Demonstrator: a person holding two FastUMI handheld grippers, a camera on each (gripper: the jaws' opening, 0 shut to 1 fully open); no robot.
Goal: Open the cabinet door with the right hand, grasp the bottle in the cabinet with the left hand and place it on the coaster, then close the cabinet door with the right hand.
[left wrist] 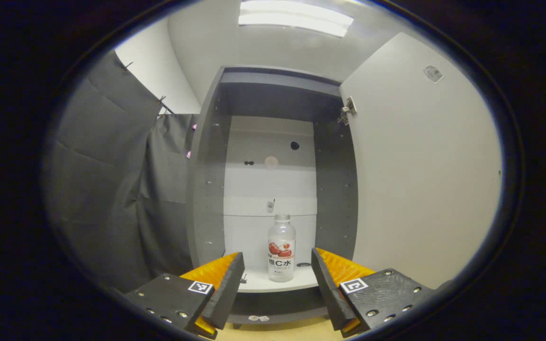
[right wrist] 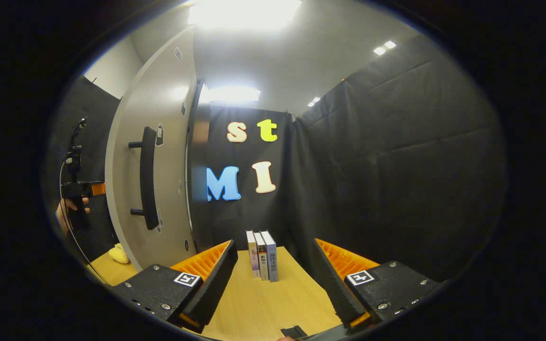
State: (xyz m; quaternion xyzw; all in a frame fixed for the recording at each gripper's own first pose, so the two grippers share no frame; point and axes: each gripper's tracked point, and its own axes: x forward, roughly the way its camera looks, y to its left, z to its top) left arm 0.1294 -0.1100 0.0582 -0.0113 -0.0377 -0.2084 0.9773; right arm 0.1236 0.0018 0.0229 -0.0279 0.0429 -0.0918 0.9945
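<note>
In the left gripper view the grey cabinet (left wrist: 206, 189) stands open, its white door (left wrist: 424, 180) swung out to the right. A clear bottle (left wrist: 281, 248) with a red-and-white label stands upright on the bottom shelf (left wrist: 259, 283). My left gripper (left wrist: 277, 284) is open, a short way in front of the bottle, which shows between the two fingers. In the right gripper view my right gripper (right wrist: 273, 284) is open over the wooden table (right wrist: 263, 308), holding nothing. The open door (right wrist: 159, 156) with its dark bar handle (right wrist: 148, 177) stands to its left.
Three upright books (right wrist: 262, 255) stand on the table ahead of the right gripper. A yellow object (right wrist: 119, 255) lies on the table past the door's edge. A hand holding the other gripper (right wrist: 76, 199) shows at far left. Black cloth walls surround the booth.
</note>
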